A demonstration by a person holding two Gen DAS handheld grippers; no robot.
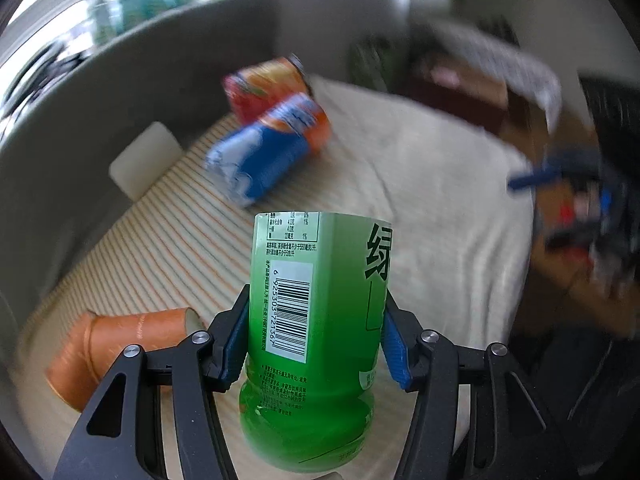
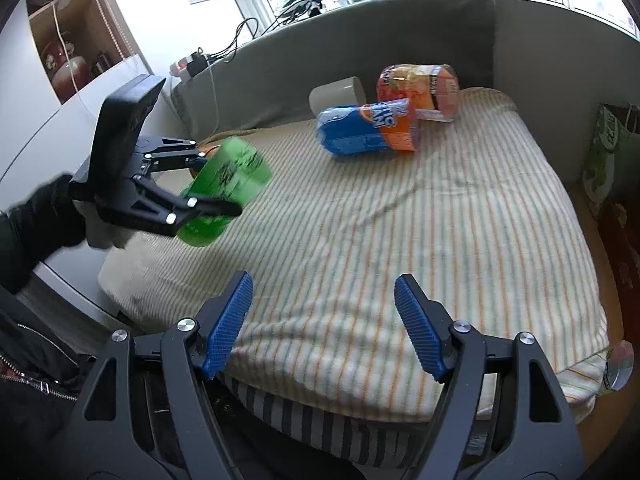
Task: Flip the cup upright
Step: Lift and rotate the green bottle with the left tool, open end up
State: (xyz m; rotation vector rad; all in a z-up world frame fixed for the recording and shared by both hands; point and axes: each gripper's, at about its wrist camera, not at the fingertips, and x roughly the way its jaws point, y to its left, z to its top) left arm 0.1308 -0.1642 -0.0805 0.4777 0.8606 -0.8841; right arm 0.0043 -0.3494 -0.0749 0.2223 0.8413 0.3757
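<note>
My left gripper [image 1: 314, 336] is shut on a green cup [image 1: 316, 320] cut from a labelled bottle, held tilted above the striped cloth. In the right wrist view the same green cup [image 2: 228, 188] sits in the left gripper [image 2: 216, 196] at the left, above the cloth. My right gripper [image 2: 324, 320] is open and empty over the near edge of the cloth. An orange cup [image 1: 116, 352] lies on its side at the lower left. A blue-and-orange cup [image 2: 368, 128], a red-orange cup [image 2: 420, 88] and a white cup [image 2: 338, 92] lie on their sides at the back.
The striped cloth [image 2: 400, 240] covers a cushion against a grey backrest [image 2: 360, 40]. A green bag [image 2: 608, 152] stands at the right. Shelves and cables are at the back left.
</note>
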